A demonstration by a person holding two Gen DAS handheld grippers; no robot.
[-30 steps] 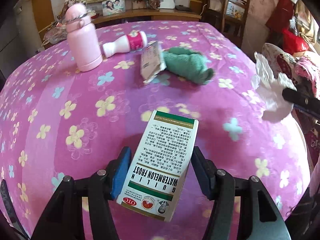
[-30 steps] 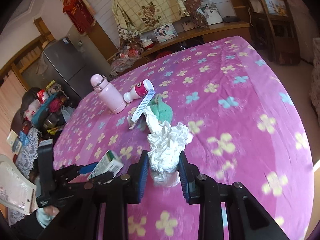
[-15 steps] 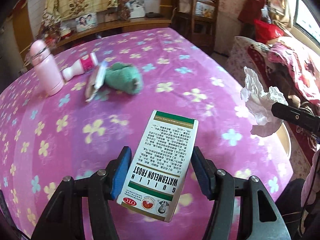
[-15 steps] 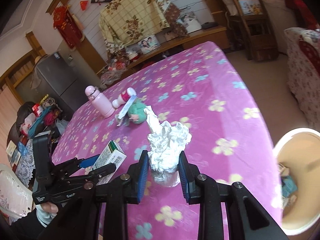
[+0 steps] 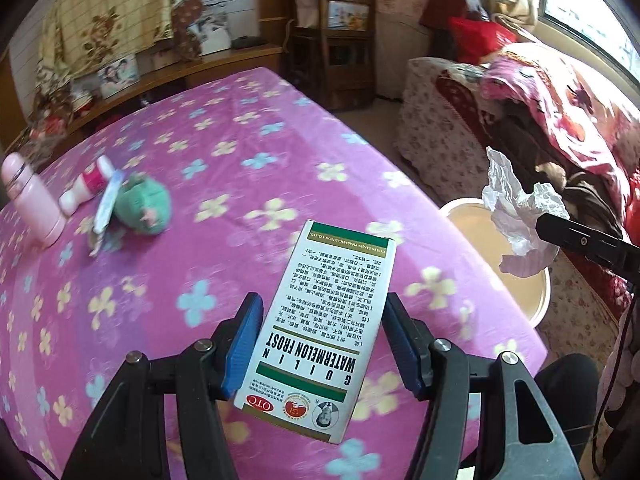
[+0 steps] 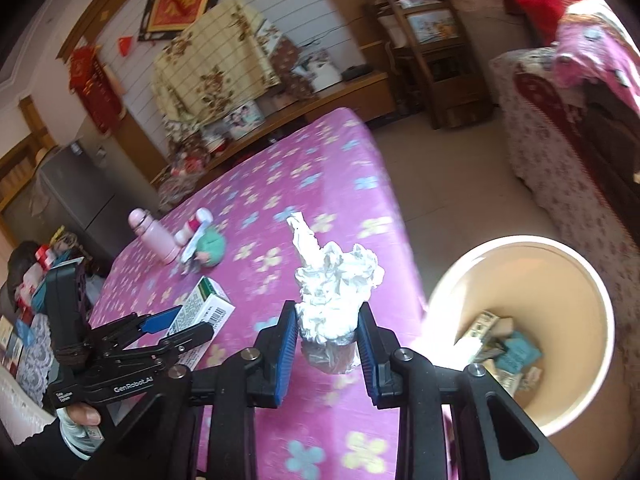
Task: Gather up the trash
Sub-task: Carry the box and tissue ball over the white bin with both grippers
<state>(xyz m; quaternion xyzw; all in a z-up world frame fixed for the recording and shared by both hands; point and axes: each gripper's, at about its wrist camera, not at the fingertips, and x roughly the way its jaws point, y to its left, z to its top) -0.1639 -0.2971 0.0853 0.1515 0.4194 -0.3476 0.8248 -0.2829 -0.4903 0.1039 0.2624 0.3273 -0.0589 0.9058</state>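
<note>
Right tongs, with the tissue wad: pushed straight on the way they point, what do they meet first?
Probably the purple flowered tablecloth near its edge; the bin sits off to the right of that line. Depth is unclear.

Magenta flowered tablecloth (image 5: 240, 152), white-green box (image 5: 320, 332), white tissue (image 6: 336, 292)

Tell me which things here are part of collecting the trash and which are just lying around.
Part of the job:
- medicine box, held in the left gripper
- crumpled tissue, held in the right gripper
- trash bin, beside the table, already holding litter

Just lying about on the table:
- pink flask
- small pink-and-white bottle
- green plush toy
</note>
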